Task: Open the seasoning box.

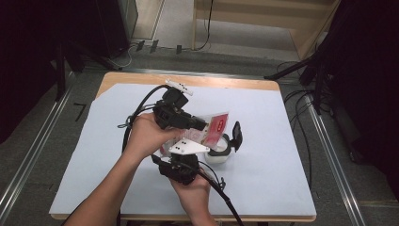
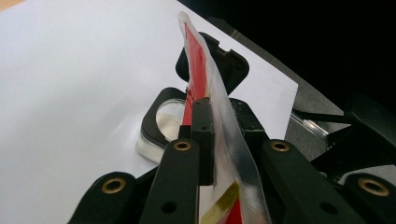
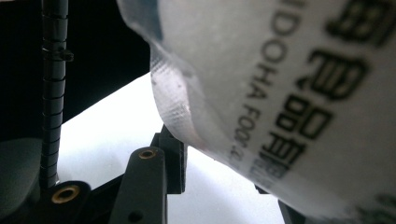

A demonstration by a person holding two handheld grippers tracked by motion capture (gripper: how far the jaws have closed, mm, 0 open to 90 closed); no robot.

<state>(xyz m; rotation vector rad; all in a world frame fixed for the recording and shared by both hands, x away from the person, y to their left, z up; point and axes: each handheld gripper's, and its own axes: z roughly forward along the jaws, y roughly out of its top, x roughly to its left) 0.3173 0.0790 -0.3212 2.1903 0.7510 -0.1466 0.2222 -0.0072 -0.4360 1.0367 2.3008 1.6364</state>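
A red and clear pouch (image 1: 215,125) hangs over a white container (image 1: 219,156) whose black lid (image 1: 236,134) is flipped open. My left gripper (image 1: 203,126) comes in from the left and is shut on the pouch's sealed edge (image 2: 219,107), with the container (image 2: 166,121) and its lid (image 2: 233,65) just beyond the jaws. My right gripper (image 1: 186,141) reaches up from below, under the left hand. In the right gripper view the pouch (image 3: 280,93), white with black print, sits between the jaws of the right gripper (image 3: 224,154). One pad touches its edge and the other jaw is hidden behind it.
A pale sheet (image 1: 282,165) covers the wooden table. Cables trail from both grippers toward the table's left and front. Dark stands and cables line the floor on both sides.
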